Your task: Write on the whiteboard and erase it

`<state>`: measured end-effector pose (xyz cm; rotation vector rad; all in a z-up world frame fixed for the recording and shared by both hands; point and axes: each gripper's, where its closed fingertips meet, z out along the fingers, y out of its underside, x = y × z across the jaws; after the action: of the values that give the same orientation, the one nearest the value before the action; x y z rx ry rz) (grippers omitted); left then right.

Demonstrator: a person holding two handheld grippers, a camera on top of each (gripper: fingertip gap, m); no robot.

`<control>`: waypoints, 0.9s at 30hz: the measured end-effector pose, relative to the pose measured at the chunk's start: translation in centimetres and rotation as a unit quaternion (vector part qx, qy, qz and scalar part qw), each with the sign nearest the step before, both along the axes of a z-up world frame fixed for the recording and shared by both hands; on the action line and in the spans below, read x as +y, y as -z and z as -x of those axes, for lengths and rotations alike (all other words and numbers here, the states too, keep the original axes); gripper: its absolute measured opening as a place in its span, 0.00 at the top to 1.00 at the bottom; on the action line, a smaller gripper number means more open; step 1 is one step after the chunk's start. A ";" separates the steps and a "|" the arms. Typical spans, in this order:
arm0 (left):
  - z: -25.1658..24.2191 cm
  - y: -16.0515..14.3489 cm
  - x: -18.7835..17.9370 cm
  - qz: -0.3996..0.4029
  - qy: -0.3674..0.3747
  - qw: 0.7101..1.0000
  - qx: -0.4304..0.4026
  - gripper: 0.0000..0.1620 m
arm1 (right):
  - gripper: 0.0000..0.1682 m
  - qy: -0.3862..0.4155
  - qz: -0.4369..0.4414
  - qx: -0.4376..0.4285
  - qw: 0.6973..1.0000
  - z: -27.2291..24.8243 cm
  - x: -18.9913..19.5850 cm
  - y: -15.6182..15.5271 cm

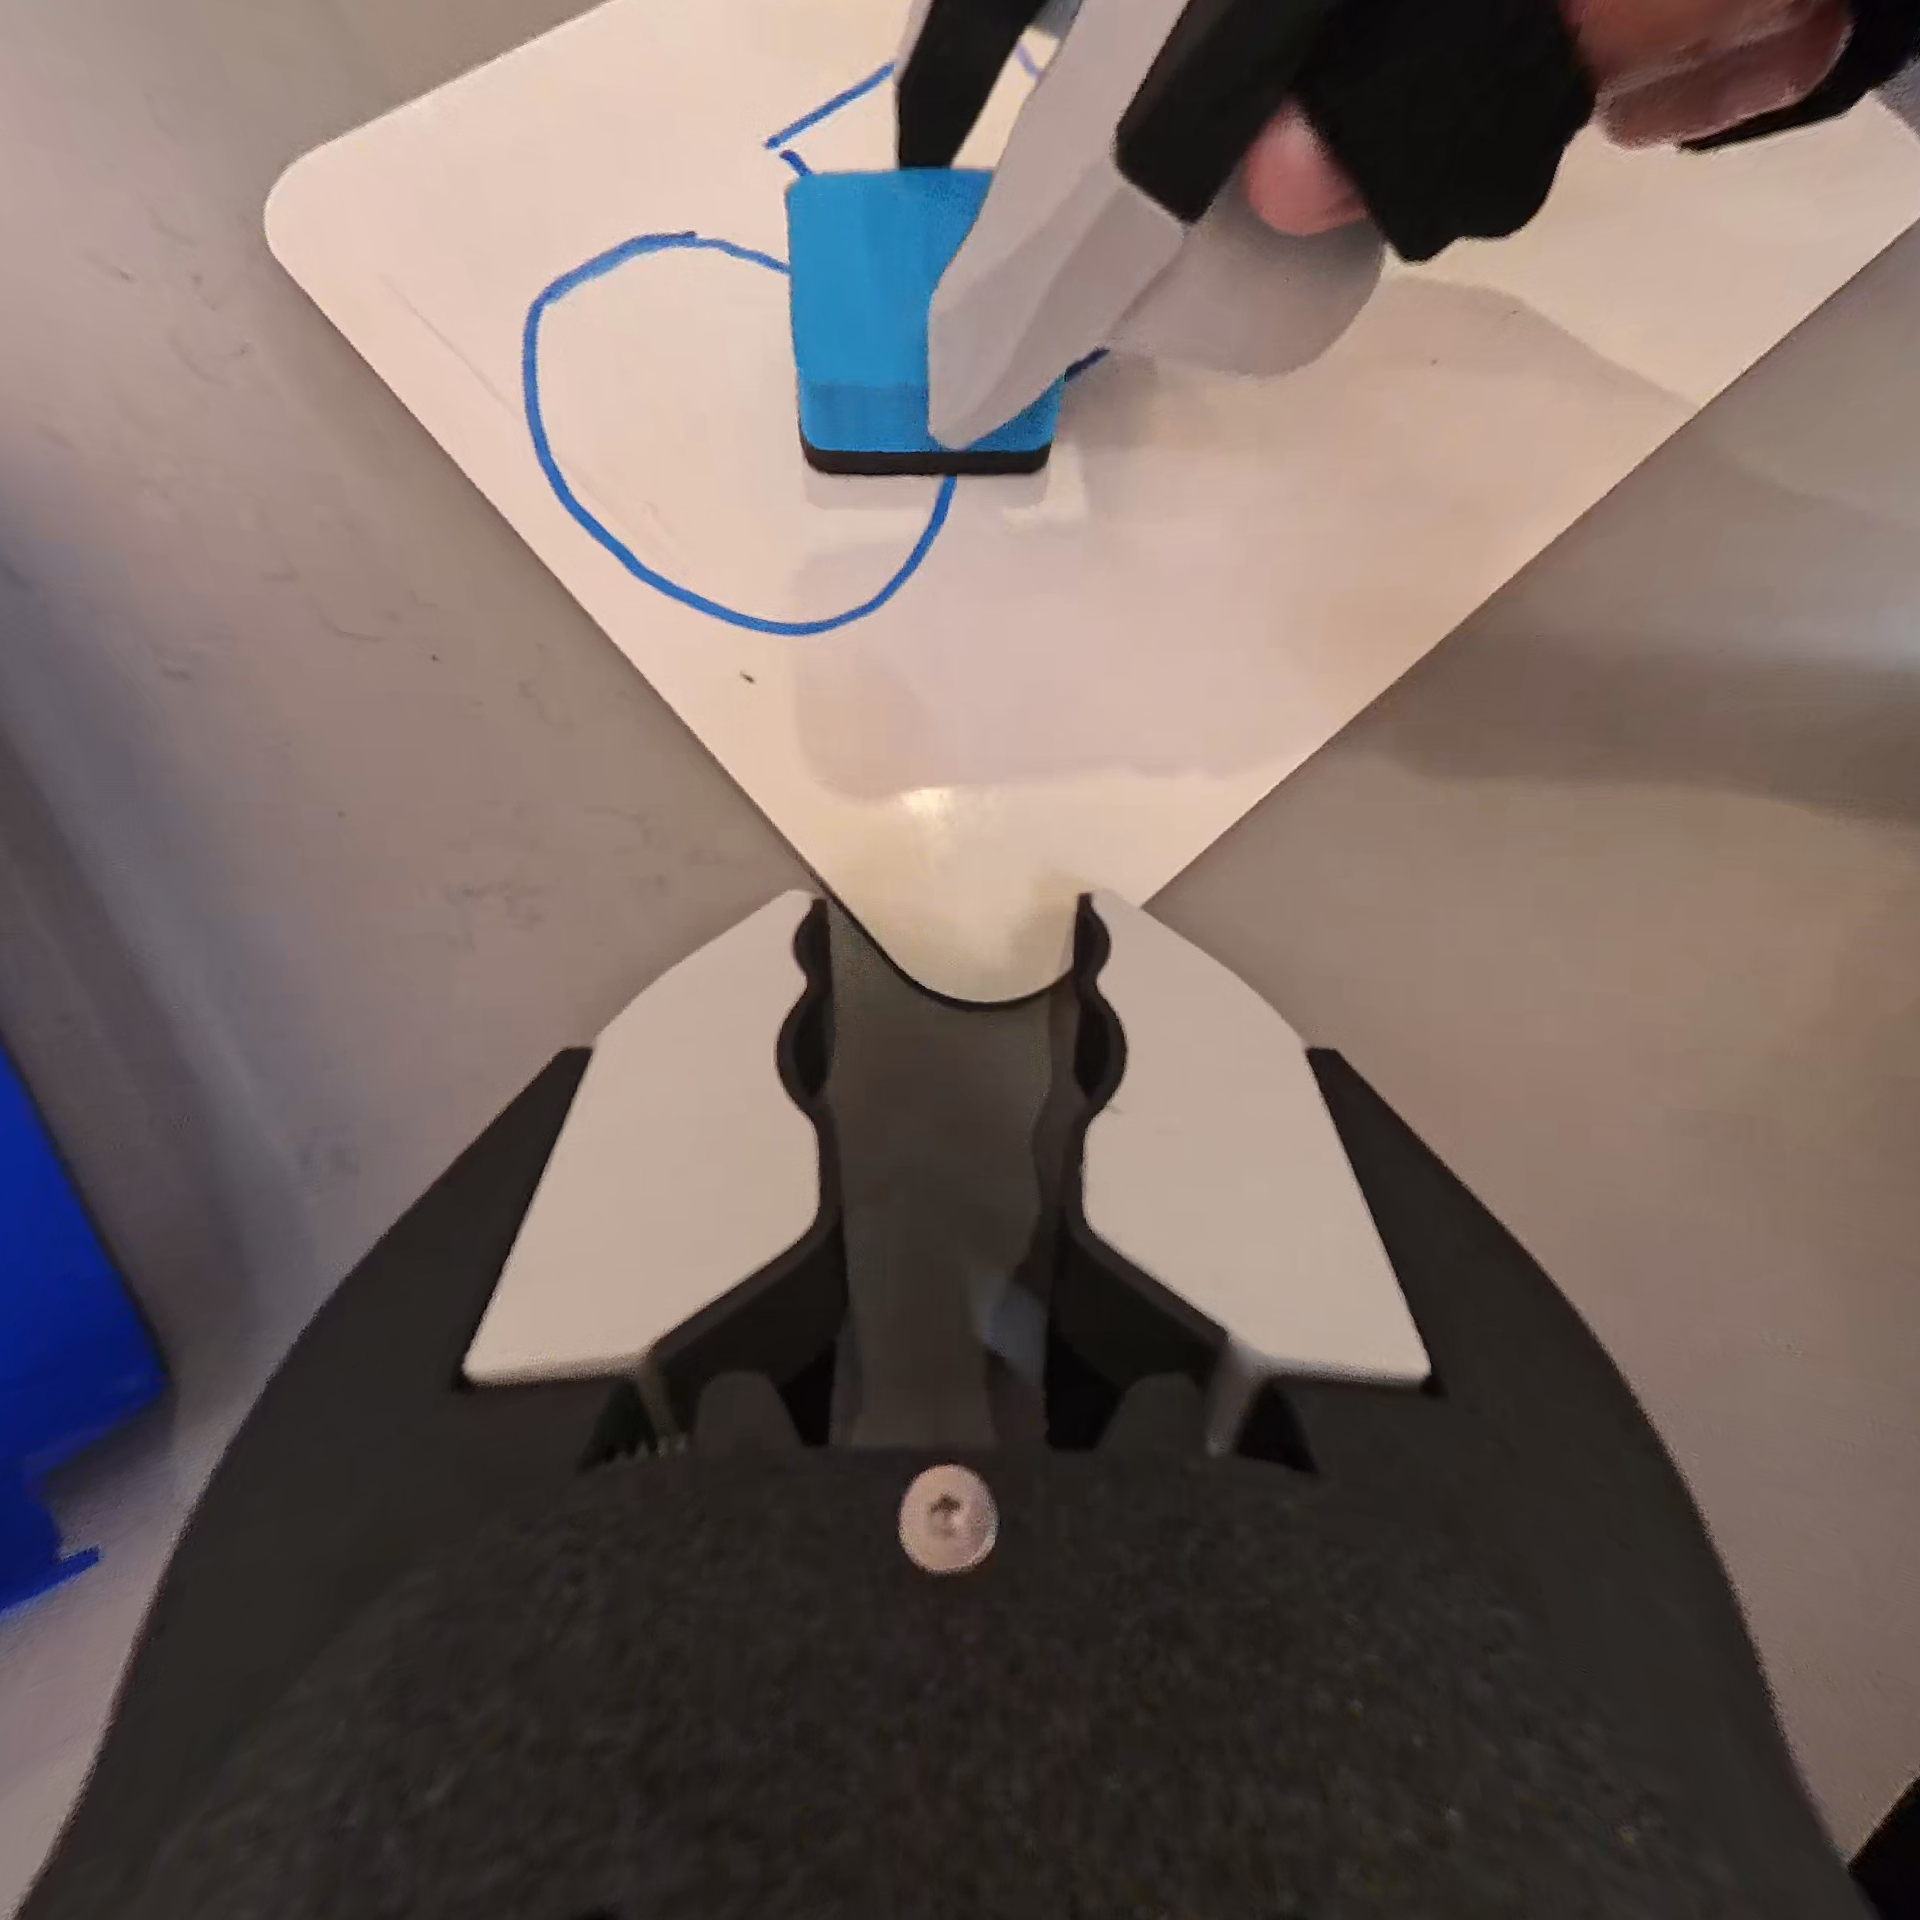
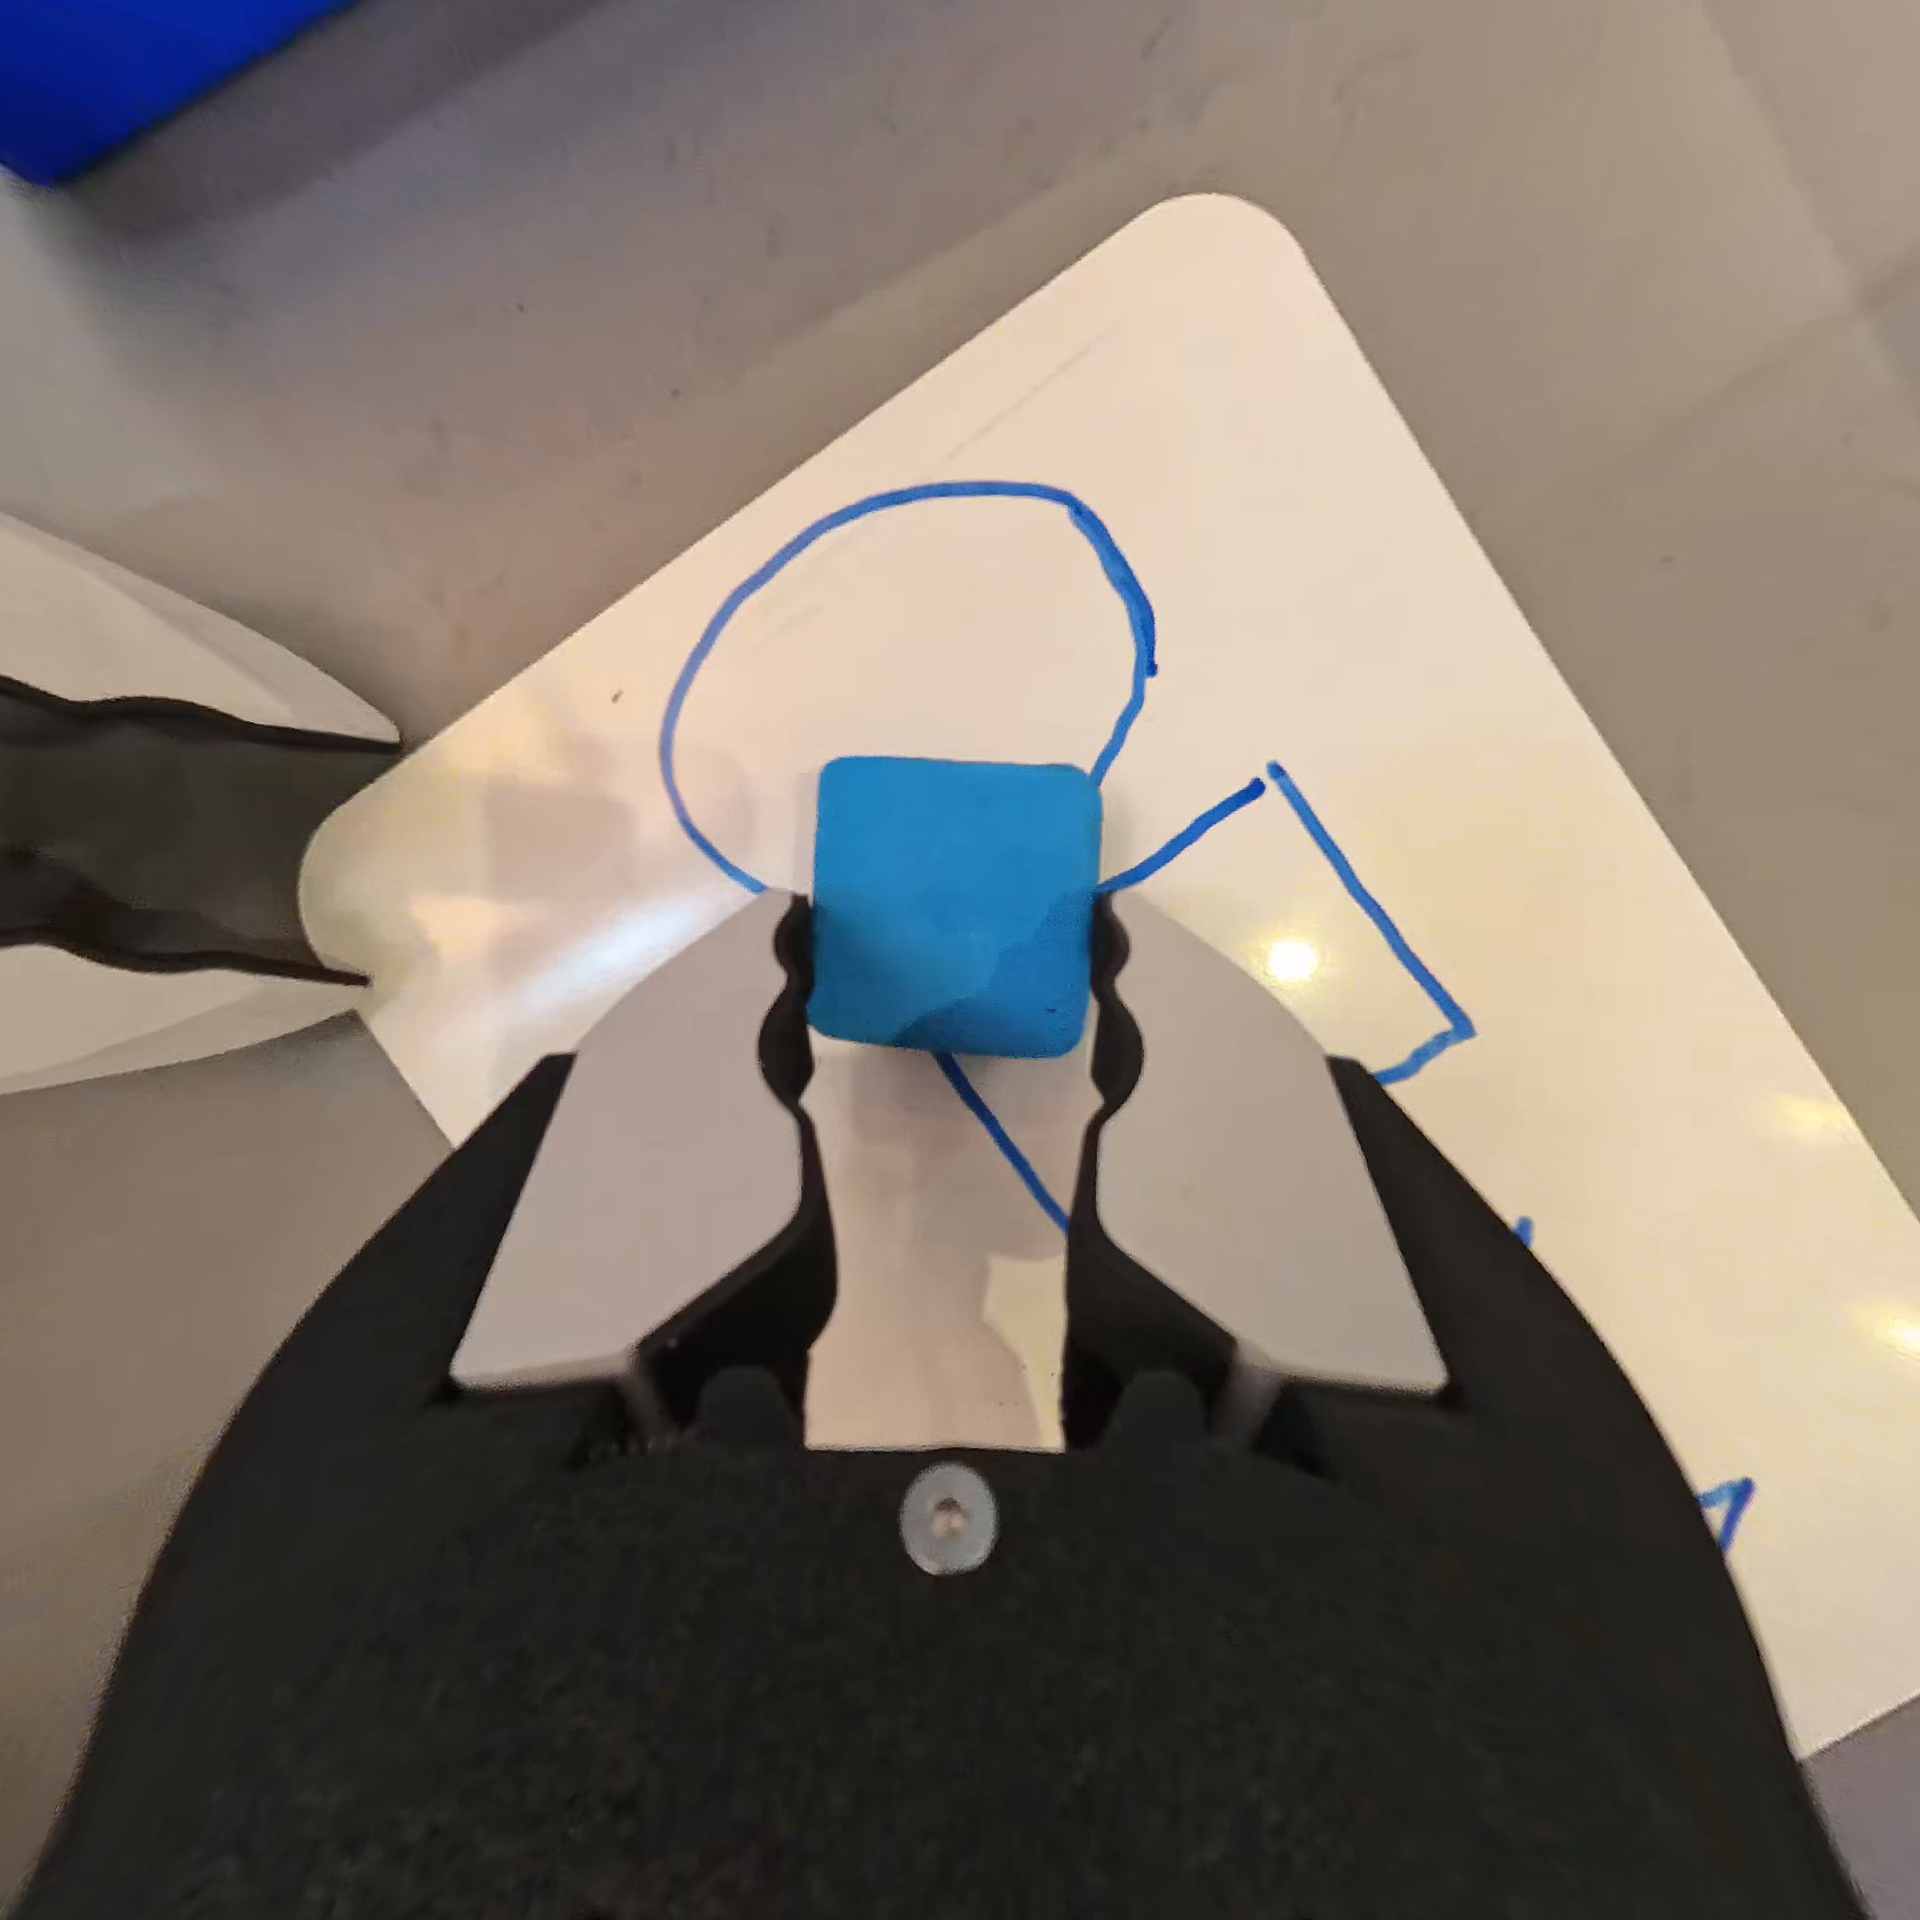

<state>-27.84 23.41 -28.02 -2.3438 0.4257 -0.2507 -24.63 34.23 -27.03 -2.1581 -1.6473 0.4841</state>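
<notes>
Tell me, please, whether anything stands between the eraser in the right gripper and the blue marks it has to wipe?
Nothing visible does. The right gripper is shut on the blue eraser, which sits on the whiteboard across the blue lines. The left gripper is off at the board's corner.

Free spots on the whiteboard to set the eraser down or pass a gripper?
Bare board: the wide strip between the blue loop and the left gripper at the whiteboard corner, and the board's side beyond the loop. Crowded: around the eraser, held by the right gripper, amid the angular blue lines.
</notes>
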 end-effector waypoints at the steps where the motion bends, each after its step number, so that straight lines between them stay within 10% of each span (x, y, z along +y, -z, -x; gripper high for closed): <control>1: 0.0 0.0 0.0 0.000 -0.001 1.000 0.001 0.73 | 0.70 0.000 -0.005 -0.004 1.000 0.0 0.0 0.0; 9: 0.5 -0.1 0.4 -0.003 -0.012 1.000 0.000 0.97 | 0.71 -0.042 -0.008 -0.034 0.998 1.1 -2.0 0.1; 14: -0.9 -0.1 -0.1 0.016 0.008 1.000 0.011 0.62 | 0.71 -0.038 0.000 -0.031 0.999 1.8 -2.4 0.1; 27: -1.1 0.2 0.0 0.011 0.009 1.000 0.018 0.63 | 0.71 -0.040 0.012 -0.064 0.997 2.1 -1.2 0.1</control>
<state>-26.72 23.41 -28.17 -2.3692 0.4650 -0.2232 -26.75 33.03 -27.17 -2.1874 -1.8102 0.3966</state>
